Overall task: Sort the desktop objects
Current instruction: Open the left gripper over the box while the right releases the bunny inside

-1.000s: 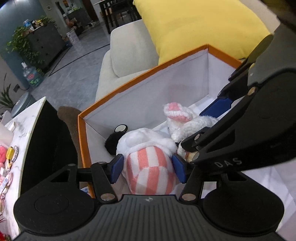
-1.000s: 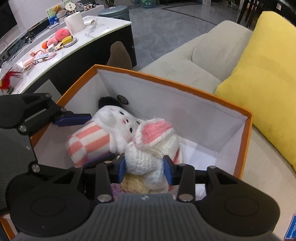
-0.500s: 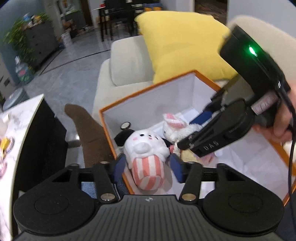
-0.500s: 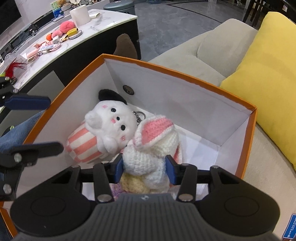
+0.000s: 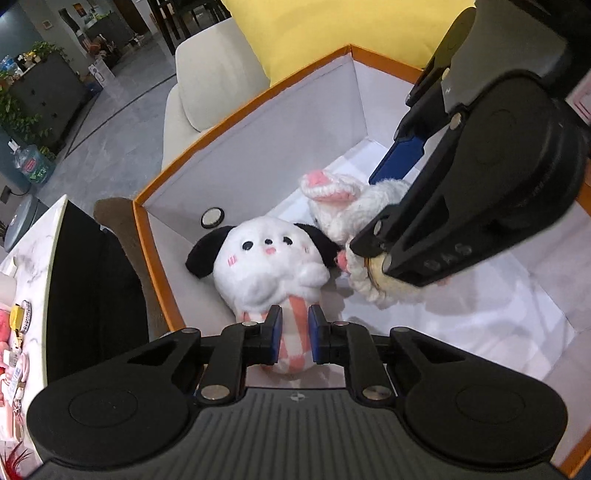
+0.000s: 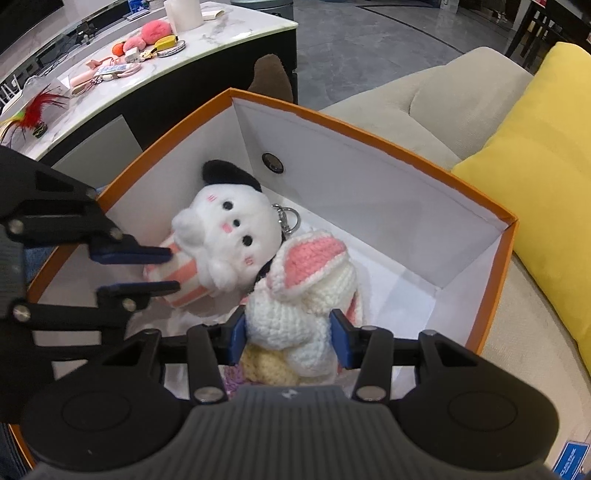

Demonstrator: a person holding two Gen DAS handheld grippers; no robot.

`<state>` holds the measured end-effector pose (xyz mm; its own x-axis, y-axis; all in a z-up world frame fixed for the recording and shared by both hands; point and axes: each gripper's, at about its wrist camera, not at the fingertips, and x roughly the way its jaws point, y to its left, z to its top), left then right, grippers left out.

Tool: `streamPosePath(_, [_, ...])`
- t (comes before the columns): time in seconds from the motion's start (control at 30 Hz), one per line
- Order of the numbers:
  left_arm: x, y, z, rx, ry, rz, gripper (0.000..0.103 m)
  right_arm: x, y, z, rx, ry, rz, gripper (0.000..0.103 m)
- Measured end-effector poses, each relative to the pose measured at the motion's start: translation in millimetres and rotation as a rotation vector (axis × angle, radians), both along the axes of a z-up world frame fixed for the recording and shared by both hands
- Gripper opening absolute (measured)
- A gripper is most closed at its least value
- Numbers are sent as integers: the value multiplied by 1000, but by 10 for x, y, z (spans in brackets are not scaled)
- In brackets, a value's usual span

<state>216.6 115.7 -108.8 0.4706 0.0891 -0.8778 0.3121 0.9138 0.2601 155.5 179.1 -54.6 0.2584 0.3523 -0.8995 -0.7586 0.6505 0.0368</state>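
While both tools are dipped into the orange-rimmed cardboard box with white inner walls, two soft toys are seen lying on its floor, touching each other. The white plush puppy keychain w/ black ears and a pink-and-white striped body is pinched at its striped lower end by the left gripper, whose blue pads are pressed narrowly into the fabric from both sides; same grip is visible in the right wrist view, approx. at the striped part. The white crocheted bunny w/ pink-lined ears is held betw. the blue pads of the right gripper, closed on its body, w/ the pads set wider apart than the left ones. A pale yellow crocheted part is seen below the bunny, right at the tool's front; whether it belongs to the bunny can't be told. The puppy's metal clasp is laid toward the back wall, near a round dark-centred fastener set in that wall. Outside the box, a beige sofa and a yellow cushion are seen on the right, and a marble-topped counter scattered w/ pink trinkets etc. is seen at upper left.
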Motion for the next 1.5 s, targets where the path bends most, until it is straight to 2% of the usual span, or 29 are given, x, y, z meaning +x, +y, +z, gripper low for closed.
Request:
streamPosePath(0.37, [315, 175, -6, -31, -58, 88, 17, 236, 114, 10, 20, -51, -34, 47])
streamPosePath(0.53, [331, 201, 0, -41, -67, 87, 17, 235, 198, -34, 3, -60, -11, 47])
streamPosePath(0.7, [246, 229, 60, -70, -82, 102, 18, 227, 140, 2, 17, -64, -30, 53])
streamPosePath(0.77, [215, 242, 106, -73, -91, 107, 18, 191, 95, 49, 26, -78, -56, 63])
streamPosePath(0.93, [8, 241, 372, -97, -147, 129, 21, -50, -70, 318, 80, -175, -75, 64])
streamPosePath(1.03, [-151, 167, 586, -128, -194, 128, 22, -264, -289, 536, 134, -246, -121, 63])
streamPosePath(1.2, [-330, -101, 886, -192, -234, 84, 22, -583, -845, 845, 210, -292, -240, 63])
streamPosePath(1.33, [-407, -433, 1068, -257, -244, 5, 23, -789, -1394, 1000, 214, -304, -329, 58])
streamPosePath(1.5, [-365, -959, 1110, -310, -219, -98, 23, -968, -2188, 1032, 157, -297, -465, 54])
